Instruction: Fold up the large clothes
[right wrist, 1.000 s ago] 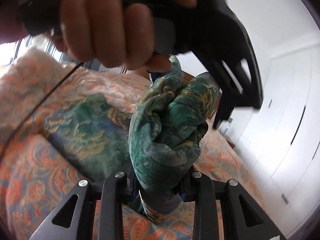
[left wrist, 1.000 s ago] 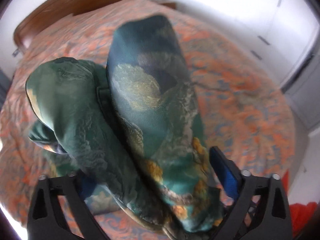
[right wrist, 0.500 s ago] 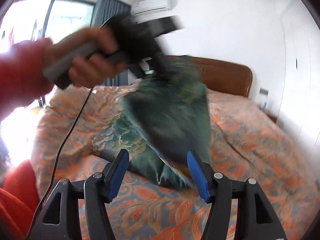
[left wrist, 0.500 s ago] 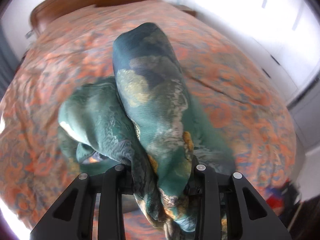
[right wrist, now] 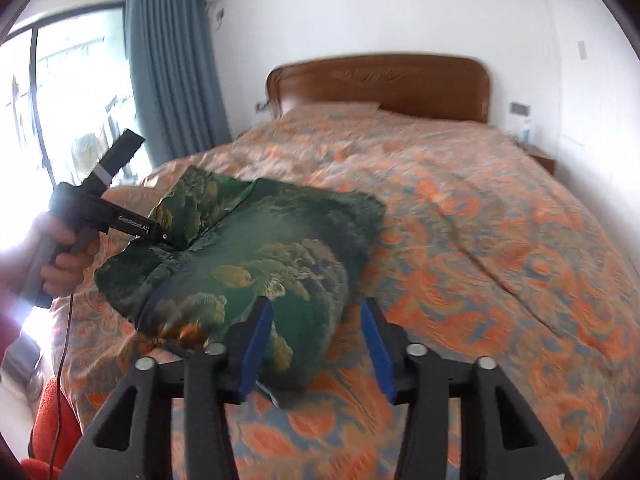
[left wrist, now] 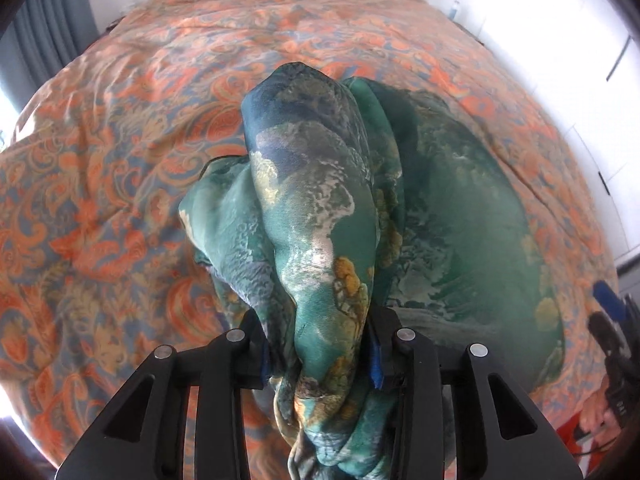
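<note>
1. The left wrist view looks steeply down onto the bed (left wrist: 120,184) from close above, along the left gripper (left wrist: 320,354), with the green garment (left wrist: 316,208) filling its middle
2. The right wrist view looks low and level across the bed (right wrist: 500,248) toward the headboard (right wrist: 380,80), past the right gripper (right wrist: 316,344)
3. Both share the garment (right wrist: 260,256) and bedspread; the right view also catches the left gripper (right wrist: 172,240)

Open bedspread (right wrist: 500,248) right of garment (right wrist: 260,256)
</note>
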The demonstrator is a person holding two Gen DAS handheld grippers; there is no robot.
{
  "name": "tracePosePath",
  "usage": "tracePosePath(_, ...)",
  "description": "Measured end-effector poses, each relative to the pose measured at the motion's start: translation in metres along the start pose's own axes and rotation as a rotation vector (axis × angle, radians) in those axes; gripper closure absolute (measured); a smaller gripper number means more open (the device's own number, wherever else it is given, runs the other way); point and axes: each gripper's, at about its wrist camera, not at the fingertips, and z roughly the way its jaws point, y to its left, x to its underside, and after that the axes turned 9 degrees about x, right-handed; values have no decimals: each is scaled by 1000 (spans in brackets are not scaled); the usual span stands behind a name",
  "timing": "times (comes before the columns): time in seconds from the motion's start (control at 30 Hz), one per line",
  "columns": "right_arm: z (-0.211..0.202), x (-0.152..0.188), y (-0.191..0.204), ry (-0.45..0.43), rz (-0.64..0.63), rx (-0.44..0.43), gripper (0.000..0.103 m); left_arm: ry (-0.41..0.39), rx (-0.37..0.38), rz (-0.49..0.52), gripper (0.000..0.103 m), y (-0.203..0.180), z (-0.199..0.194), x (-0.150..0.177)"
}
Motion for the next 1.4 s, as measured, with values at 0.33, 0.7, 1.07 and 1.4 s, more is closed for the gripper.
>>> tracePosePath(0.33,122,21,49,296,-126,-51,62,8,134,-164,54,61,44,15)
tracePosePath(0.7,135,34,60,309,-175,48,62,-33,144,-164,50,65,55,27)
tracePosePath(1.07,145,-90,59,283,-51,3,60,-40,181,-184,49,76,55,35)
tracePosePath(1.4,260,-58,66,399,-32,125,64,-34,156,-175,47,76,66,34)
